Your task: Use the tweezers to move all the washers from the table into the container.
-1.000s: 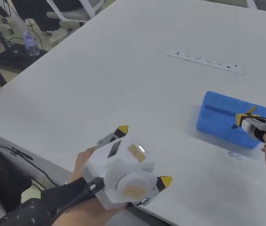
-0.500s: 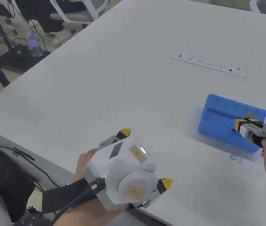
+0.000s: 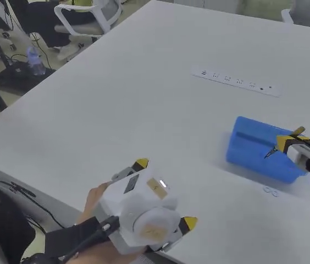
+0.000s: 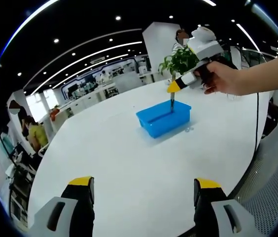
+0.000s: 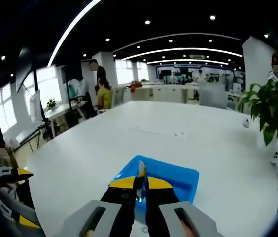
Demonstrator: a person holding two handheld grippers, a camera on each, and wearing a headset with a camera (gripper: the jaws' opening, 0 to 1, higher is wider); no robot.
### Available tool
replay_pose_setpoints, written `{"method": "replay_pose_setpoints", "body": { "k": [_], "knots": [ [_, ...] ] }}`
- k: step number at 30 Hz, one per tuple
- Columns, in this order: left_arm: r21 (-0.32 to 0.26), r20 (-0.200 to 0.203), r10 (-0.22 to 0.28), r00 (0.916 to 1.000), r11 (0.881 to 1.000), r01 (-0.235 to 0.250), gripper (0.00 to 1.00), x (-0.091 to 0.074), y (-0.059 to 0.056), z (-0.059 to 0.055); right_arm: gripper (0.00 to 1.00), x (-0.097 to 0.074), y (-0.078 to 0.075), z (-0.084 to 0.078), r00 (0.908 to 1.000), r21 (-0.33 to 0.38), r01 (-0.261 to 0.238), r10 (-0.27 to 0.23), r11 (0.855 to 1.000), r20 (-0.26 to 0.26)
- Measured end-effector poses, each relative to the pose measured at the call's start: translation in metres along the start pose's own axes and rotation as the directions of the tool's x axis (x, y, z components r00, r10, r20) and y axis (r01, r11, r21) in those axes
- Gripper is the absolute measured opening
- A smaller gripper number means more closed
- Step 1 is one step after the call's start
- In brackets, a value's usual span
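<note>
Washers (image 3: 271, 191): two small rings lie flat on the tabletop (image 3: 144, 99) in the lower right of the head view. They sit close together, just beside the container's near wall and outside it. In the left gripper view they show as small specks (image 4: 187, 130) just right of the container.

Container (image 3: 254, 151): a blue open-topped tray at centre right of the head view, resting flat on the tabletop. Its contents cannot be made out.

Tweezers (image 3: 270, 152): clamped between the closed jaws of the right hand-held gripper (image 3: 287, 140), at the right edge of the head view. The left gripper view shows the tweezers (image 4: 172, 102) pointing down, with the tips over the open container (image 4: 163, 118). Whether the tips touch the container floor or carry a washer cannot be told. In the right gripper view the tweezers (image 5: 141, 174) stand up between that gripper's jaws, with the container (image 5: 178, 180) directly behind.

Left hand-held gripper (image 3: 164, 193): at lower centre of the head view, over the near edge of the tabletop, well apart from the container. Its jaws are spread wide and grip nothing.

Surroundings: a white power strip (image 3: 236, 82) lies on the tabletop above the container in the head view. An office chair (image 3: 83, 14) stands off the tabletop at upper left. A potted plant (image 5: 272, 108) shows at the right of the right gripper view.
</note>
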State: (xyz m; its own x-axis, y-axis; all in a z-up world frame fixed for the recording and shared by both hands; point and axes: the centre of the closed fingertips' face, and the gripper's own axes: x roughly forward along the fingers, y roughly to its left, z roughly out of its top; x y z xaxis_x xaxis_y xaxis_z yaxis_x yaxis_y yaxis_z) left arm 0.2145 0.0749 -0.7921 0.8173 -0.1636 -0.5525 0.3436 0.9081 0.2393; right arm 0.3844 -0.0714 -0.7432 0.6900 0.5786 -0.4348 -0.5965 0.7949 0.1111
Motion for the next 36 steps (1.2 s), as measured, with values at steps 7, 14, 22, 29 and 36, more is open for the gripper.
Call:
{"method": "replay_pose_setpoints", "body": {
  "k": [7, 14, 22, 29, 36],
  "knots": [
    [0.002, 0.006, -0.004, 1.0, 1.0, 0.004, 0.85, 0.0, -0.001, 0.001, 0.02, -0.018, 0.005, 0.005, 0.9992, 0.026, -0.007, 0.006, 1.0, 0.039],
    [0.004, 0.006, -0.001, 1.0, 1.0, 0.001, 0.85, 0.0, 0.0, 0.001, 0.03, -0.019, 0.005, -0.026, 0.9999, 0.024, 0.009, -0.009, 1.0, -0.014],
    [0.002, 0.009, 0.0, 1.0, 1.0, 0.0, 0.84, -0.001, 0.0, 0.001, 0.03, -0.01, -0.001, -0.057, 0.996, 0.005, 0.033, -0.032, 0.999, -0.083],
    [0.013, 0.001, -0.009, 1.0, 1.0, 0.009, 0.84, 0.0, -0.003, 0.0, 0.03, -0.007, -0.01, -0.062, 0.9936, -0.032, 0.055, -0.058, 0.998, -0.097],
    [0.018, -0.012, -0.014, 0.9998, 1.0, 0.014, 0.84, 0.001, -0.004, -0.002, 0.03, -0.005, -0.01, -0.069, 0.9927, -0.025, 0.054, -0.057, 0.998, -0.106]
  ]
}}
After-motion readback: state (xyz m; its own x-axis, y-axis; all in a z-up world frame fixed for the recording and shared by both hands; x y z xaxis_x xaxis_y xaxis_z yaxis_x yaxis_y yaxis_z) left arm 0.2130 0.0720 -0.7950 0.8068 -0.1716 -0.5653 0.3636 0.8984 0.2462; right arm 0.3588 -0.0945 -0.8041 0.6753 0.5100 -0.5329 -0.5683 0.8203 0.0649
